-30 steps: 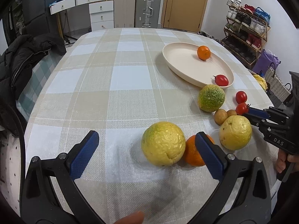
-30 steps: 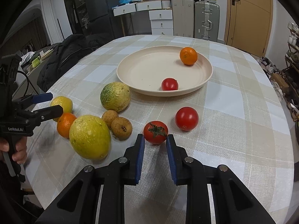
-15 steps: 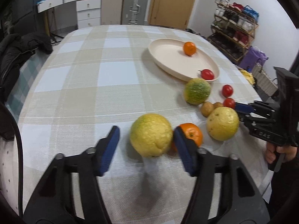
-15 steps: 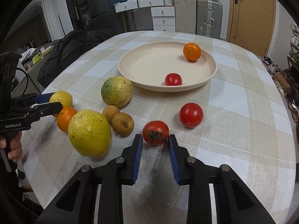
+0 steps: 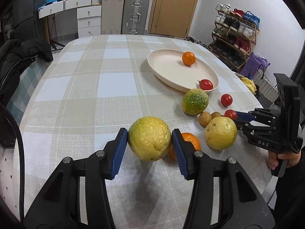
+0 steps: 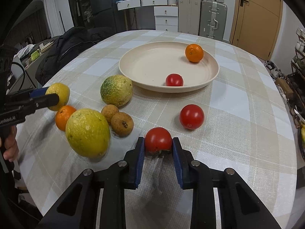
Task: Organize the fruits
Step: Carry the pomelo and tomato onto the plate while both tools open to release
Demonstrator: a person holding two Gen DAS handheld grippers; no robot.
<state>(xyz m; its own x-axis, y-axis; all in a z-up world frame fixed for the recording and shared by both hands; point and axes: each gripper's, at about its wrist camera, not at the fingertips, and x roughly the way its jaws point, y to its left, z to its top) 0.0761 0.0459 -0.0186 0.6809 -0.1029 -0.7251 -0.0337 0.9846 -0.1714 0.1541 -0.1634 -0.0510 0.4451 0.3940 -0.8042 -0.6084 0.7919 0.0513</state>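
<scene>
Both grippers grasp fruit at once. The left gripper has just closed; its blue pads press both sides of a big yellow citrus at the near edge of the table, which appears slightly lifted, shadow beneath. The right gripper has also just been closing and now pinches a stemmed tomato, stem end down toward the cloth, near side of the table.

The cream plate sits at the far middle, already holding an orange at its far right and a small tomato near its front rim. Still loose on the cloth: a green-yellow citrus just beside the plate's near left rim, two brown longans touching, another orange, a second yellow citrus, a red tomato.

To do the step well, probably: lift both straight up before travelling, so the held citrus clears the orange touching behind it. Keep the tomato squeeze light; it bruises easily. The citrus is round and bumpy and held near its widest part, so keep the wrist steady. Set down in the plate's bare left half, low, so nothing rolls into the fruit there.
</scene>
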